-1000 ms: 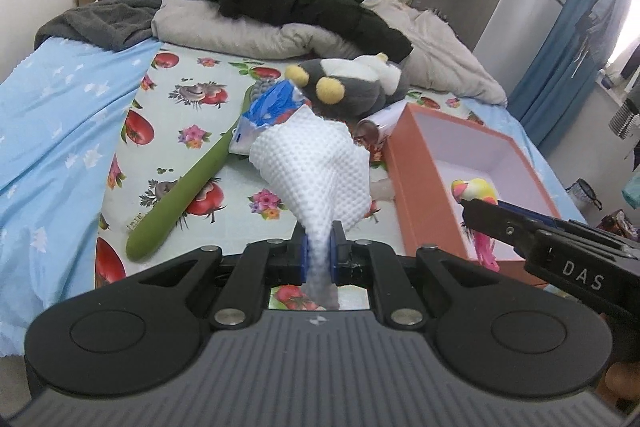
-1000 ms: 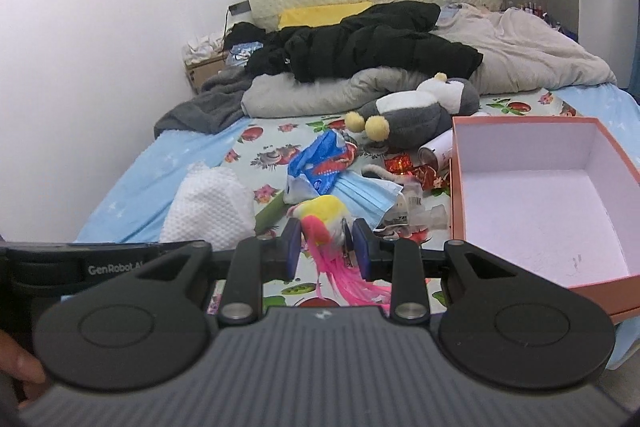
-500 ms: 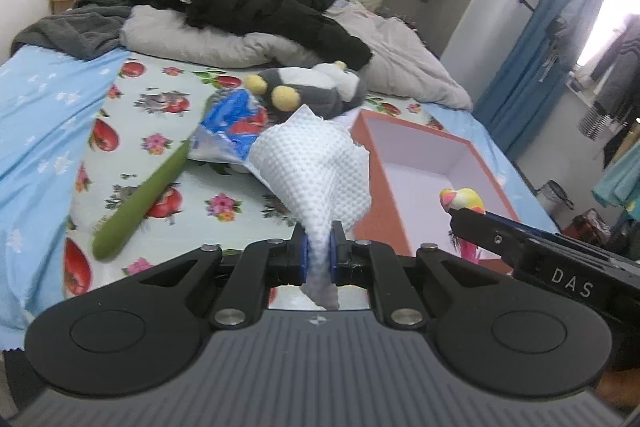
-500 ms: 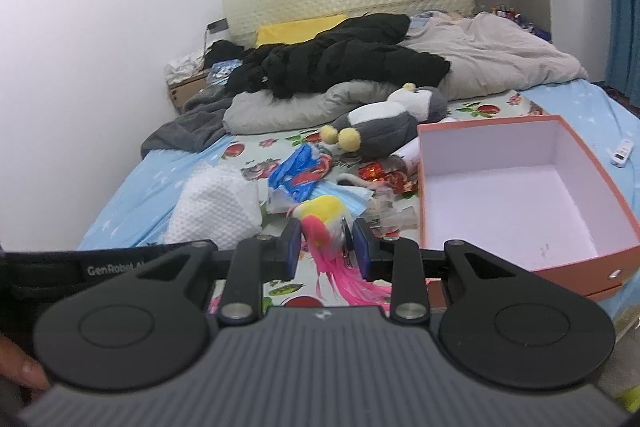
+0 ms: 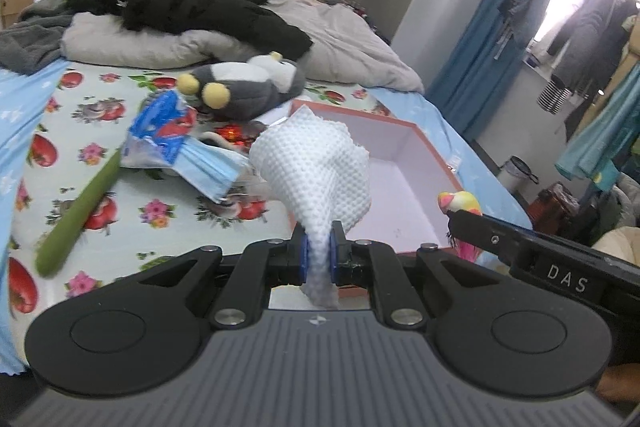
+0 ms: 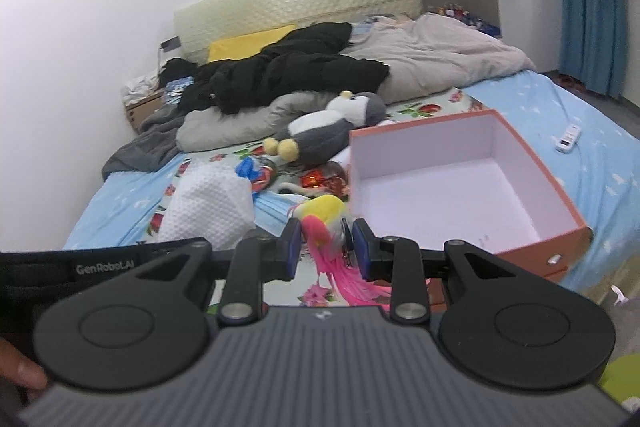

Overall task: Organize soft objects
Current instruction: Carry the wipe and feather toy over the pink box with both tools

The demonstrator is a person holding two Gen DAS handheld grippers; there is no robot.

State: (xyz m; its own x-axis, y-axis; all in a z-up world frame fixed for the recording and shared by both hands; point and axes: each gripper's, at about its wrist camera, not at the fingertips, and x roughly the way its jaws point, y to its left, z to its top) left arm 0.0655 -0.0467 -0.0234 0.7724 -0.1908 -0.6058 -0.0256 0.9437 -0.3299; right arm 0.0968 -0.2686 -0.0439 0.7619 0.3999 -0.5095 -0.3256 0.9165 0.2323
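The left gripper (image 5: 319, 254) has its fingers pinched on one gathered end of a white cloth (image 5: 316, 171), which fans out ahead of them and hangs in the air over the near corner of the box (image 5: 420, 147). The right gripper (image 6: 325, 247) has its fingers closed around a small toy (image 6: 320, 215) with a yellow head and pink streamers; it is held just beside the box's near left corner, above the bed (image 6: 520, 99).

Both things look very light and limp. The waffle-textured cloth should droop and fold under its own weight, so a pinch on a bunched fold, as here, seems secure; its loose bulk may catch on the box rim. The toy is soft and compressible, and its streamers trail below the fingers and may snag. A grip on its body rather than on the streamers looks steadier. Neither seems fragile or slippery.

The penguin (image 5: 244, 91) lies on the bed behind the box, bulkier but also soft; it would likely be best taken by a wing or foot.

The box appears empty, open side up.
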